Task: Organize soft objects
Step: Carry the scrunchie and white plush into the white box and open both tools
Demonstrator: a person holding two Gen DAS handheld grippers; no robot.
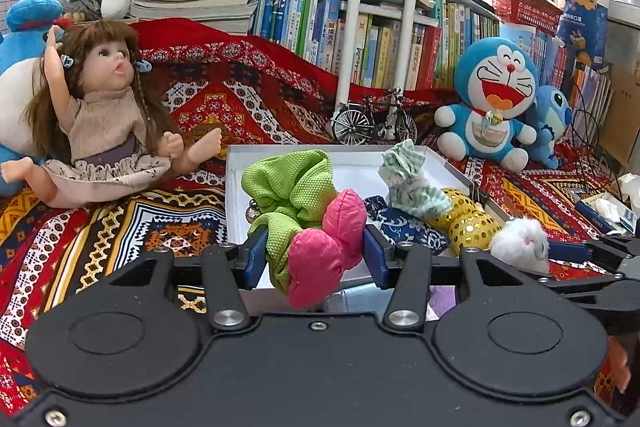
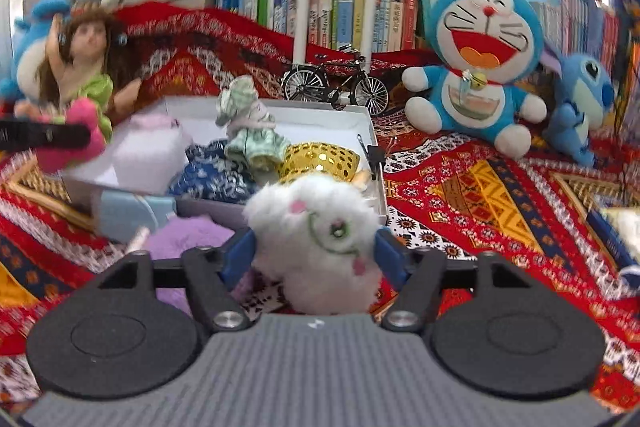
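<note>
My left gripper (image 1: pixel 316 255) is shut on a soft bundle, a green mesh scrunchie (image 1: pixel 288 187) joined with a pink puffy one (image 1: pixel 328 247), held above the near left corner of a white box (image 1: pixel 234 187). My right gripper (image 2: pixel 314 255) is shut on a white fluffy scrunchie (image 2: pixel 316 235), its blue pads touching both sides, just in front of the box's near right corner (image 2: pixel 378 195). Inside the box lie a green-checked scrunchie (image 2: pixel 248 131), a blue patterned one (image 2: pixel 212 175) and a gold sequin one (image 2: pixel 320 159).
A purple fluffy piece (image 2: pixel 188 239) and a pale blue item (image 2: pixel 128 211) lie before the box on the patterned red cloth (image 2: pixel 480 195). A doll (image 1: pixel 100 115) sits left. A model bicycle (image 1: pixel 372 123), a Doraemon plush (image 1: pixel 492 99) and a blue plush (image 2: pixel 580 107) stand behind, before the bookshelf.
</note>
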